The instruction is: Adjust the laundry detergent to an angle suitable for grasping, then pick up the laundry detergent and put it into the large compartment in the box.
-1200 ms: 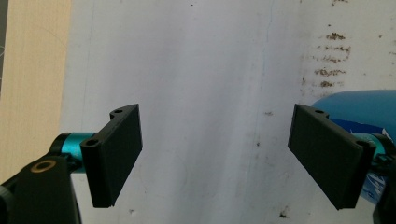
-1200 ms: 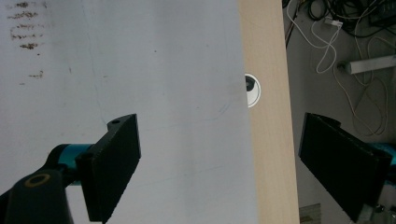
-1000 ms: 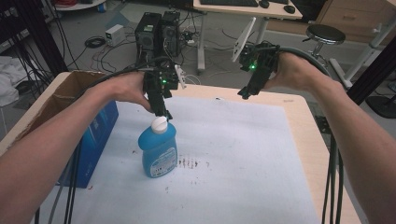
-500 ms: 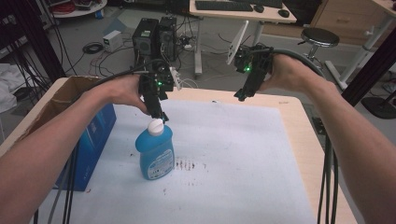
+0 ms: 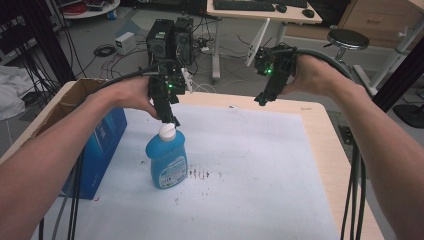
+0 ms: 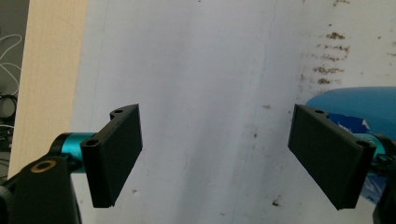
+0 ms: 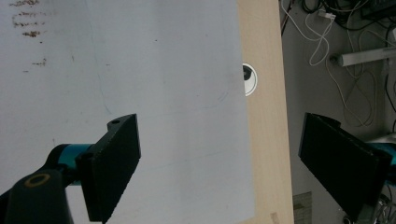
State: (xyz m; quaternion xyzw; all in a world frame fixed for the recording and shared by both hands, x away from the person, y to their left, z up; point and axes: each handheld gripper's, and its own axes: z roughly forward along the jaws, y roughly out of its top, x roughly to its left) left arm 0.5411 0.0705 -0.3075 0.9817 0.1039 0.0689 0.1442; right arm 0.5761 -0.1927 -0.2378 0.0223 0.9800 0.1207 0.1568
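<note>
In the high view the left gripper [image 5: 171, 121] hangs just above the white cap of the blue bottle [image 5: 167, 162], which stands upright on the white sheet [image 5: 260, 165] of the worktop; the right gripper [image 5: 262, 98] hovers well off to the side; in the left gripper view its jaws gape wide, the bottle [image 6: 355, 100] beyond the right-hand jaw, so closing off-centre could knock it over; in the right gripper view the jaws stand apart over sheet [image 7: 154, 65] and worktop [image 7: 264, 116] edge, holding nothing.
</note>
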